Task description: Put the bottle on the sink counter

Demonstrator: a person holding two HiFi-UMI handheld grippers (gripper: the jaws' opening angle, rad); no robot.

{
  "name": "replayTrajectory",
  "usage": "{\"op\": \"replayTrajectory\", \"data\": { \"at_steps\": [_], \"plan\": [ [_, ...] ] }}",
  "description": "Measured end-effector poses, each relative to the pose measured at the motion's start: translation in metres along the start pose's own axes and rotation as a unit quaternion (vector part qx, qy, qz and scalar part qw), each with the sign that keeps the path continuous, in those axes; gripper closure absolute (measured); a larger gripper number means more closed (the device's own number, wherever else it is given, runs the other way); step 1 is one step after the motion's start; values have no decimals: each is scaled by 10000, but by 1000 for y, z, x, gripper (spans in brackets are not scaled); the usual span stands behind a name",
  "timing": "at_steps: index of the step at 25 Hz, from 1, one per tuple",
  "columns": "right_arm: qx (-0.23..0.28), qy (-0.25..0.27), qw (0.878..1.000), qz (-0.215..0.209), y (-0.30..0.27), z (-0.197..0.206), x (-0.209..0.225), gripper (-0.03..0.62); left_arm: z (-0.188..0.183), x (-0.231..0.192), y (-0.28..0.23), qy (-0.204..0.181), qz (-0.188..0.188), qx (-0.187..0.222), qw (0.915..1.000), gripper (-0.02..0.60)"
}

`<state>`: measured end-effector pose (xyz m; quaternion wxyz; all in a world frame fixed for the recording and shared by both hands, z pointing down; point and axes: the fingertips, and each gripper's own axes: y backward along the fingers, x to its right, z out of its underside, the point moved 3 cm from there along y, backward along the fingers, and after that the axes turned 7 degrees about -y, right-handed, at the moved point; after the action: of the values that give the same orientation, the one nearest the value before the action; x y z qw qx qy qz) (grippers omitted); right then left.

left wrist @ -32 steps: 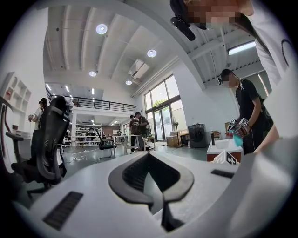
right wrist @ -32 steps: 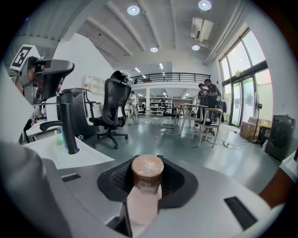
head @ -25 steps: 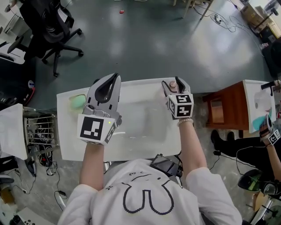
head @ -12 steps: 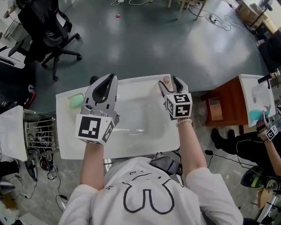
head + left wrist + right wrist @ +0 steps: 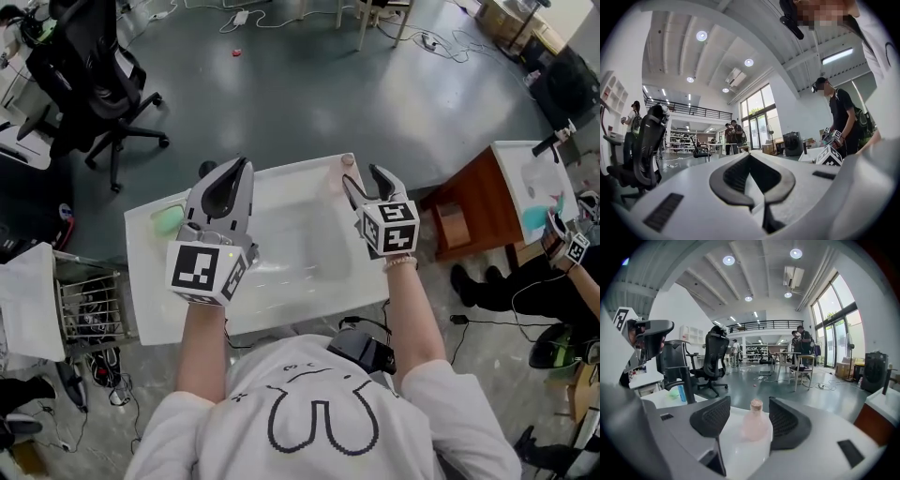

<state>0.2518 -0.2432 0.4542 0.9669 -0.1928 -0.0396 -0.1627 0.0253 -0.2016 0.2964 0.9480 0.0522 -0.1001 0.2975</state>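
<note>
Pinkish bottle (image 5: 348,160) stands upright on the white sink tabletop (image 5: 155,309), at its far rim, past the basin. My right tongs (image 5: 361,178) are spread apart and hold nothing, with the bottle just beyond their tips. In the right gripper view I see it framed between them, touching neither. My left tongs (image 5: 242,169) are pressed together on nothing, over the tabletop's left part, near a green thing (image 5: 169,218).
</note>
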Motion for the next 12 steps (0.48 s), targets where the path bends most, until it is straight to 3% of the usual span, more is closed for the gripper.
{"op": "replayTrajectory", "data": {
  "at_steps": [9,12],
  "plan": [
    [477,145,9980,397,73,-22,-34,358,-18,7,38,118,262,268,9992,572],
    [699,482,9939,697,101,-32,-48,432,-22,10,52,137,332,344,9988,572]
  ]
}}
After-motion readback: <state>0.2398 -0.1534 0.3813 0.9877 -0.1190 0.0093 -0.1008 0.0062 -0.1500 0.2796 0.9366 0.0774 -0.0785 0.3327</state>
